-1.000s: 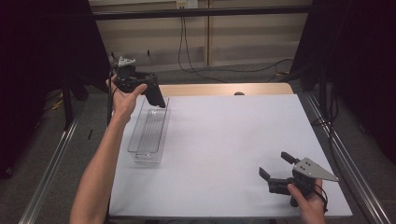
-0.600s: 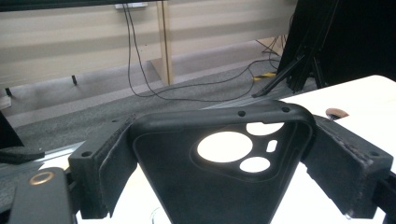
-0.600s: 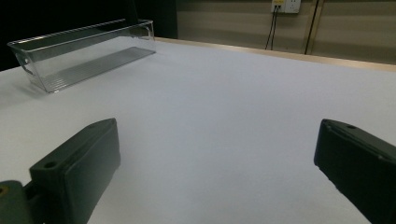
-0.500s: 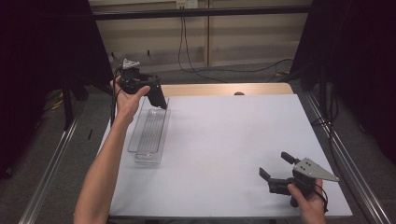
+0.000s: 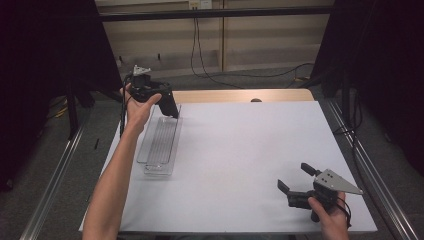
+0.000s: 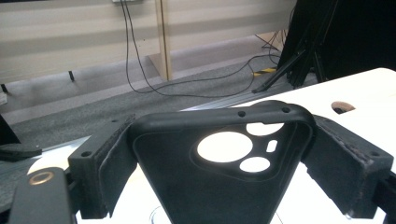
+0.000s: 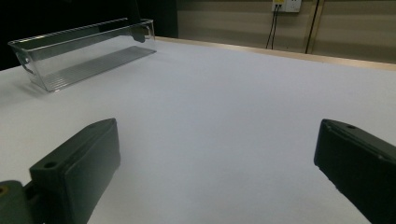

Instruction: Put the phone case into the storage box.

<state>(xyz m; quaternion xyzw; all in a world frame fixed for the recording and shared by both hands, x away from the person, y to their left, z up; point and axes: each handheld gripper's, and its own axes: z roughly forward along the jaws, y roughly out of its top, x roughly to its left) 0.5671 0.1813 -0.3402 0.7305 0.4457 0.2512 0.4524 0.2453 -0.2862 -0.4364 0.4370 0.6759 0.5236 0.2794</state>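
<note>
Your left gripper (image 5: 169, 106) clamps the black phone case (image 6: 224, 163) on end, camera cutouts uppermost, above the clear tray (image 5: 160, 145); your right gripper (image 5: 296, 179) gapes wide, holding nothing.

Bare forearms, no sleeves; black tongs (image 5: 296, 183) (grey three-cornered plate on top), padded jaws with screw holes.

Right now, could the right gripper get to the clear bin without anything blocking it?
Probably yes. The right gripper, jaws open and holding nothing, has bare white table between it and the clear bin. The left gripper holds a black phone case above the bin's far end.
</note>
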